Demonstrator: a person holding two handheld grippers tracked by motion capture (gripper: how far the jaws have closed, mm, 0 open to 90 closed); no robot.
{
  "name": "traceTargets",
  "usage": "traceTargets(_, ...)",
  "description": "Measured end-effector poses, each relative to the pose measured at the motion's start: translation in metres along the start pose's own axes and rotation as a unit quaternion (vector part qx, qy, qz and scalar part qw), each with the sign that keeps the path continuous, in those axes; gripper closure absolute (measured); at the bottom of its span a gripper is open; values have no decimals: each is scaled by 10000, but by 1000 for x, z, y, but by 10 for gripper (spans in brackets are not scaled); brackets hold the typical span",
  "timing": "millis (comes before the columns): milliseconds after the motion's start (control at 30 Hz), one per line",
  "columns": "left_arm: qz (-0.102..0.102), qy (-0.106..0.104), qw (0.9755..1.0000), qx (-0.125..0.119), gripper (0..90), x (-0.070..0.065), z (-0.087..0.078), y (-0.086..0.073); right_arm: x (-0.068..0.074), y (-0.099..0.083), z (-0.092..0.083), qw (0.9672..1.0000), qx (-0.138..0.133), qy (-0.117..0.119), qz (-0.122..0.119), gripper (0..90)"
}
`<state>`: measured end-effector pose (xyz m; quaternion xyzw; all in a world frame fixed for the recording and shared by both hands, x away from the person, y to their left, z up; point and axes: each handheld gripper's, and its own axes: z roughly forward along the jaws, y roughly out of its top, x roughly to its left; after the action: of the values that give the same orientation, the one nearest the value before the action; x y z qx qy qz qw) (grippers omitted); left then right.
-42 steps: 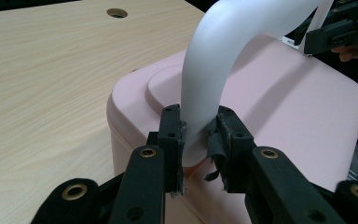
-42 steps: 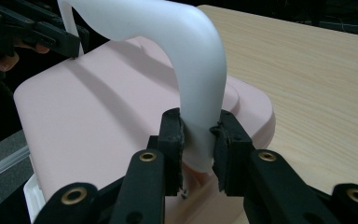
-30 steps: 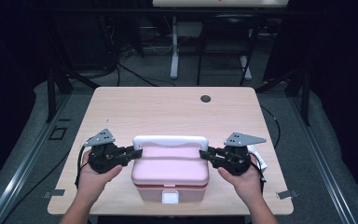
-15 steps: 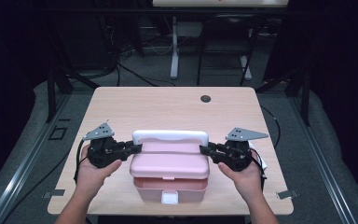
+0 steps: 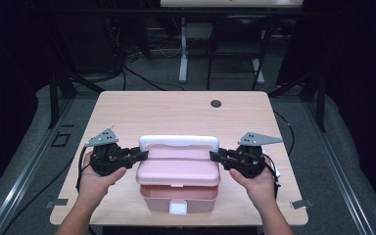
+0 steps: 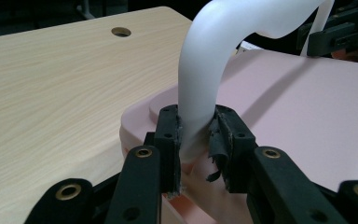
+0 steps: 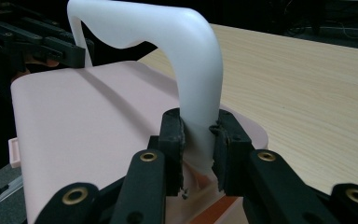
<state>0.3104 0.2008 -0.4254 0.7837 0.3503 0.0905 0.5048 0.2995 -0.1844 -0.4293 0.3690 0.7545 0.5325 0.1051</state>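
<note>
Low in the middle of the high view, a pink box is sitting near the front edge of the wooden table, and its pink lid is being held up off the base, tilted so the open base and its white latch are showing below it. The left gripper is clamping the left leg of the white handle, and the right gripper is clamping the right leg; taking both ends at once is probably what is keeping the lid level from side to side and stopping it from swinging. In the left gripper view the handle is rising from between the two black jaws at lower centre, pinched at its foot, with the lid spreading to the right. In the right gripper view the handle is likewise squeezed between the jaws at lower centre, the lid lying to the left, and the other gripper is appearing at the upper left.
</note>
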Motion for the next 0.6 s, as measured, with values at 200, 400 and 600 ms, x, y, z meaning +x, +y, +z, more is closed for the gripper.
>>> traceTargets(200, -7, 61, 10000, -75, 753, 2, -13, -4, -2, 2, 0, 10000, 37, 42, 49, 745)
traceTargets(400, -46, 110, 9999, -37, 832, 3, -22, -15, -3, 5, 0, 9999, 67, 47, 86, 745)
traceTargets(600, -49, 71, 10000, 28, 894, 2, -26, -25, -4, 7, 0, 9999, 99, 37, 82, 745)
